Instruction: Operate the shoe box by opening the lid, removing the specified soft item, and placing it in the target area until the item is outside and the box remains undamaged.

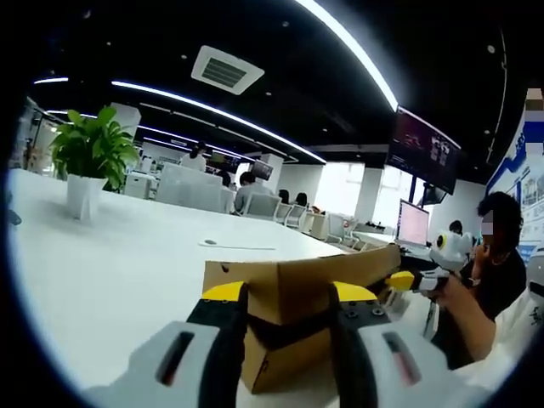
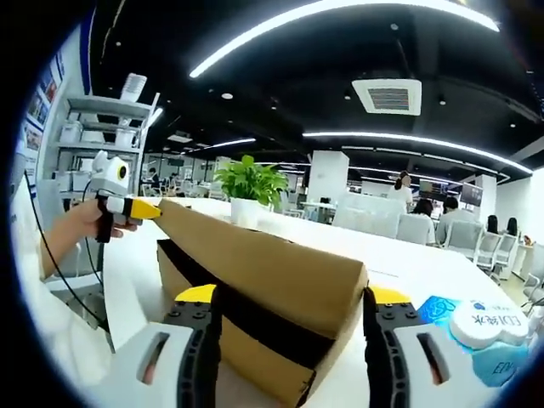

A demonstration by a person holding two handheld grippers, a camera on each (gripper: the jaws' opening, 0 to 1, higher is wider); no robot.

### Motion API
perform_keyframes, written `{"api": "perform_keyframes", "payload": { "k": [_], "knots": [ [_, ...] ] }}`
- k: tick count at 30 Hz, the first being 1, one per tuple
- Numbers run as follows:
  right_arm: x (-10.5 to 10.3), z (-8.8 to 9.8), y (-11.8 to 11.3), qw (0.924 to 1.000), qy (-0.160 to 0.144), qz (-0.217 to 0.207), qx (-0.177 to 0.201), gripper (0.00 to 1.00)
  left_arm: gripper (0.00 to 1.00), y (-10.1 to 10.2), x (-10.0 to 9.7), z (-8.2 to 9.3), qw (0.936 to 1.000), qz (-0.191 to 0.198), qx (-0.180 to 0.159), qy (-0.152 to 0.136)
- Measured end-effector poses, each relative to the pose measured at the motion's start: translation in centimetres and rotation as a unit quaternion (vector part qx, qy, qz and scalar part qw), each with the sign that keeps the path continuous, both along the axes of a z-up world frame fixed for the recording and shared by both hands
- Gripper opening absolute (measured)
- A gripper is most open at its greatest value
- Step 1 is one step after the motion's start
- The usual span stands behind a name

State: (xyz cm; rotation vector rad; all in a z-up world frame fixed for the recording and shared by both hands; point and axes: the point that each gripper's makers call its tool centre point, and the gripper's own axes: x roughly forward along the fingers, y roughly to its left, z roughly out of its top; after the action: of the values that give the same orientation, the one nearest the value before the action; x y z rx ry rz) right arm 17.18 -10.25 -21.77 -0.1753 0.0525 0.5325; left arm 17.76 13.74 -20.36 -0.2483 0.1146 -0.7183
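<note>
A brown cardboard shoe box (image 1: pixel 285 361) lies on the white table (image 1: pixel 110 272). Its lid (image 1: pixel 297 285) is raised off the base, with a dark gap under it. My left gripper (image 1: pixel 289 293) straddles the lid's near end, its yellow-tipped jaws pressed to the two sides. At the far corner, my right gripper (image 1: pixel 401 280) holds the other end. In the right gripper view the lid (image 2: pixel 263 268) fills the span of my right gripper (image 2: pixel 294 296), above the base (image 2: pixel 246 357). My left gripper (image 2: pixel 140 208) is at its far end in a hand. The box's inside is hidden.
A potted green plant (image 1: pixel 92 149) (image 2: pixel 248 183) stands further back on the table. A blue packet with a white round cap (image 2: pixel 484 327) lies to the right of the box. A person (image 1: pixel 493 272) sits close beside the table. Shelves (image 2: pixel 102 144) and seated people are behind.
</note>
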Motion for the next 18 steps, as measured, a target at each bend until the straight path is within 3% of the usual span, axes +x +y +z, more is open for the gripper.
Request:
{"api": "perform_keyframes", "payload": {
  "k": [8, 18],
  "knots": [
    [-0.13, 0.46, 0.1, 0.9993, 0.01, 0.008, 0.036, 0.71, 0.38, 0.04, -0.01, 0.02, 1.0, 0.003, -0.005, 0.001],
    [-0.09, 0.46, 0.19, 0.9993, 0.009, 0.004, 0.036, 0.72, 0.39, 0.03, -0.05, 0.03, 1.0, 0.004, -0.007, -0.001]
  ]
}}
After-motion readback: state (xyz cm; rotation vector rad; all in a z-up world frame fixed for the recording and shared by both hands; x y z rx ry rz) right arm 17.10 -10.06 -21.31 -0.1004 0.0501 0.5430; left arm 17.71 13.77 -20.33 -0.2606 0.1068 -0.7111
